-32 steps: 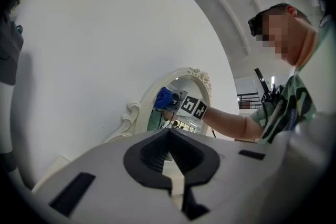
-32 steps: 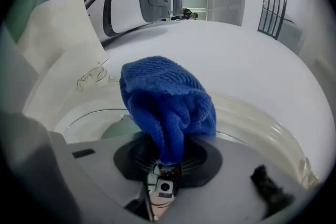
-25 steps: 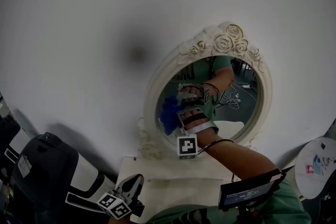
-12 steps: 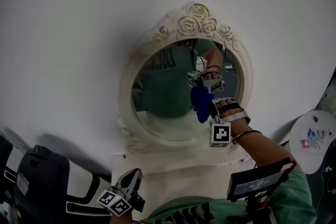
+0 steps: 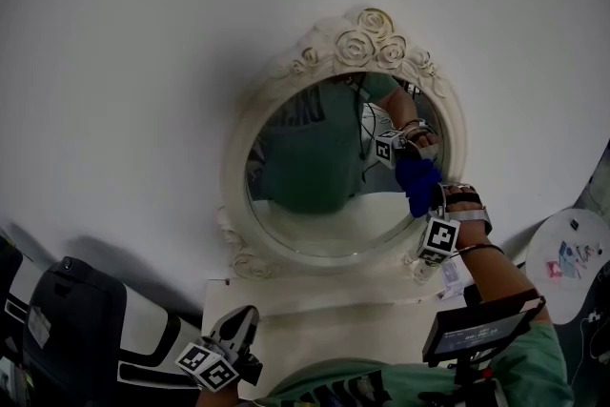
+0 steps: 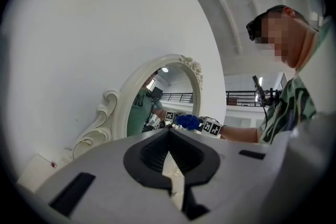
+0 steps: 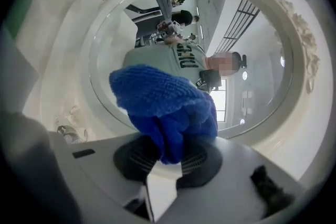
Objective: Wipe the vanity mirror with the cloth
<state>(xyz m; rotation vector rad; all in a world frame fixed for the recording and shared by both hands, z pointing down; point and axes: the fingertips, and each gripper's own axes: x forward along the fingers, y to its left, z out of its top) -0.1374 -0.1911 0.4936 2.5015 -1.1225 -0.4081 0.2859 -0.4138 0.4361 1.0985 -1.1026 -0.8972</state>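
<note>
**Right gripper holding a blue cloth at the glass of an oval vanity mirror.**

The right gripper (image 7: 167, 157) is clamped on a bunched blue cloth (image 7: 157, 97) of coarse, knit-like weave. The cloth sits at the right-hand part of the glass of the vanity mirror (image 5: 315, 205), close by the rim. The mirror is oval, its smooth reflective glass set in a cream moulded frame (image 5: 236, 167) that is crowned with carved roses (image 5: 367, 41) and scrolled at the base. It stands against a plain matt white wall (image 5: 143, 33). The left gripper (image 6: 169, 165) is low and well apart from the mirror, with its ribbed black pads (image 6: 152, 152) closed together on nothing.
</note>
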